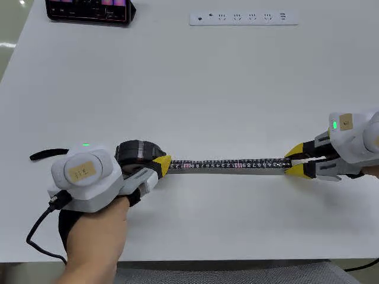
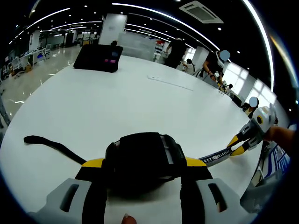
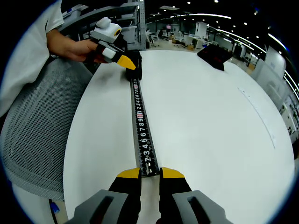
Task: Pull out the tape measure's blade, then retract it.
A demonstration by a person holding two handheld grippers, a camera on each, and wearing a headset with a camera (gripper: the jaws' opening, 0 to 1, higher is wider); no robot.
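White table (image 1: 177,89), wide and bare, open-plan hall behind. Power strip (image 1: 243,18) at top centre of the head view, dark device (image 1: 89,10) at upper left. Both are well apart from the work.

Tape measure: black case (image 2: 140,151) sits lower left in the head view. It is clamped between the jaws of my left gripper (image 2: 145,164), one yellow tip on each flank. Its black strap (image 1: 47,155) trails off to the left on the table.

Blade (image 1: 231,164) is drawn out, running flat along the table from the case toward the right edge of the frame, numbers up. My right gripper (image 3: 149,173) is closed on the free end, a jaw on either edge of the blade.

Stage, as I judge it: pull-out looks done or nearly so; retraction is not yet begun.

Handling, judged:
- Case looks hard and compact, with some weight; the flank grip looks safe.
- Blade is thin metal, stiff only while straight, and liable to kink if twisted or lifted mid-span.
- Its edges look slick, so a narrow pinch may slip.
- The spring return will probably tug; the end should be taken at the tip and fed back, not let fly.
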